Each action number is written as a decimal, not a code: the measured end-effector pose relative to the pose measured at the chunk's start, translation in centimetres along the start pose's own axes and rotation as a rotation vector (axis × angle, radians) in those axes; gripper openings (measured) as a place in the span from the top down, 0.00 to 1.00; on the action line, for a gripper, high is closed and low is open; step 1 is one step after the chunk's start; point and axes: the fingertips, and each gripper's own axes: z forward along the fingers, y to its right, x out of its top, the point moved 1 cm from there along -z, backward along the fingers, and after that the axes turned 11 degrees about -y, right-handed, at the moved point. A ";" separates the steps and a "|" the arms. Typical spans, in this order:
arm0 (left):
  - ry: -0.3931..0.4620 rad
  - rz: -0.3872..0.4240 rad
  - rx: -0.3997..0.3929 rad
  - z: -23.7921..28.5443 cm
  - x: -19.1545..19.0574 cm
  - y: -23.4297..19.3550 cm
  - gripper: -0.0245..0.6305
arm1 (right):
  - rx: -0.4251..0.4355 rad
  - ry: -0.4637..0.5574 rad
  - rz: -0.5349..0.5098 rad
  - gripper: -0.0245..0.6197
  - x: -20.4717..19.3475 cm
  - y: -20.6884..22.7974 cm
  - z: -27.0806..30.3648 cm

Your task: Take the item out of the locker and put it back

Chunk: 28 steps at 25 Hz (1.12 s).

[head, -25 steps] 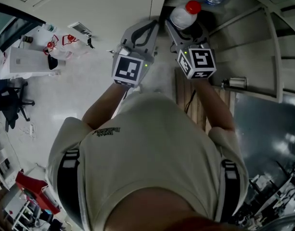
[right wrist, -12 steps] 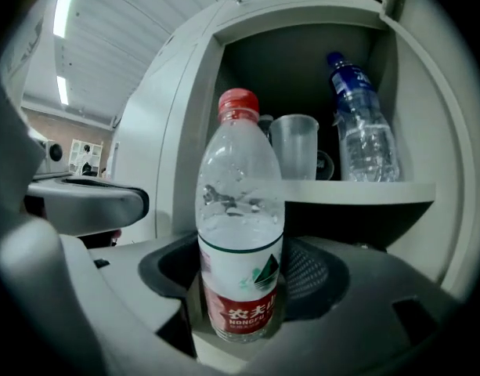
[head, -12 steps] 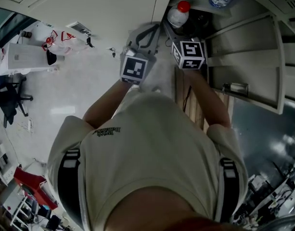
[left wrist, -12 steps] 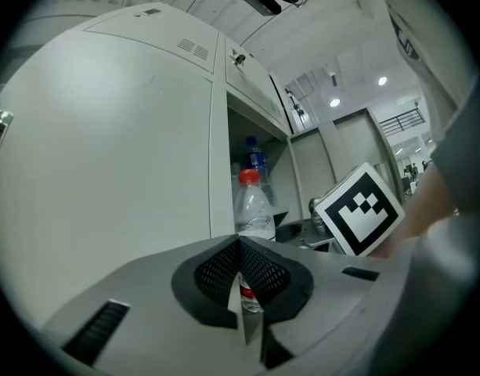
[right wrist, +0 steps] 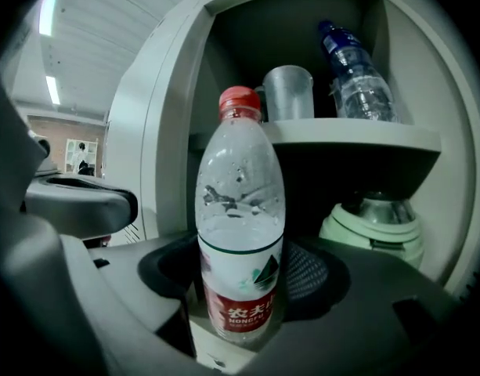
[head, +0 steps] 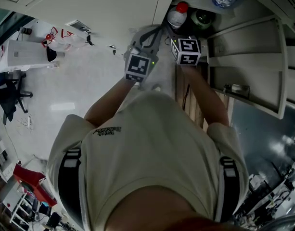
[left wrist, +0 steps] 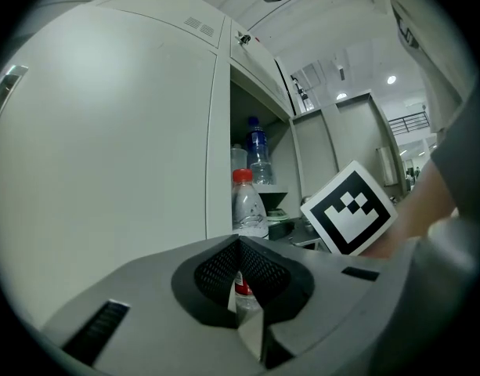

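- Locker (right wrist: pixel 167 131): open, directly ahead of the jaws.
- Shelf (right wrist: pixel 357 135): above and beyond the jaws; the bottle's cap may strike its edge if carried in high.
- Right gripper (right wrist: pixel 241 300): jaws clamped low on the upright water bottle (right wrist: pixel 240 210); the tall bottle may tip.
- Left gripper (left wrist: pixel 241 288): jaws closed, empty.

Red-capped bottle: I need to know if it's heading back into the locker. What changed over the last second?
The right gripper carried the red-capped bottle forward, away from the person and closer to the open locker; the left gripper advanced alongside. Unchanged: right jaws clamped on the bottle, left jaws together and empty, blue-capped bottle and cup on the upper shelf.
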 end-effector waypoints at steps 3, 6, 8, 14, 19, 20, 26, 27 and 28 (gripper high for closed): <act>-0.010 -0.004 0.000 0.3 -0.4 0.0 0.94 | 0.000 -0.001 -0.004 0.48 0.0 0.0 0.1; -0.020 -0.010 -0.002 0.3 -0.7 0.0 0.94 | 0.003 -0.007 0.009 0.47 -0.1 0.1 0.2; -0.023 -0.013 -0.007 0.3 -0.6 0.1 0.94 | 0.003 -0.009 0.015 0.47 -0.1 0.1 0.1; -0.037 -0.013 -0.010 0.1 -0.4 0.2 0.94 | 0.010 -0.006 0.032 0.46 0.1 0.1 -0.1; -0.034 -0.013 -0.002 -0.3 -0.2 0.1 0.94 | 0.004 0.041 0.022 0.43 1.6 0.1 -1.2; -0.034 -0.014 -0.002 -0.4 -0.1 0.1 0.94 | -0.001 0.050 0.017 0.43 2.0 0.1 -1.4; -0.015 -0.018 -0.002 -1.3 1.0 0.2 0.94 | -0.013 0.114 -0.001 0.43 4.2 0.1 -3.8; -0.010 -0.017 0.000 -1.4 1.3 0.2 0.94 | -0.012 0.127 -0.001 0.43 4.7 0.0 -4.2; -0.005 -0.016 0.002 -1.7 1.7 0.1 0.94 | -0.011 0.139 -0.001 0.43 5.1 0.0 -4.8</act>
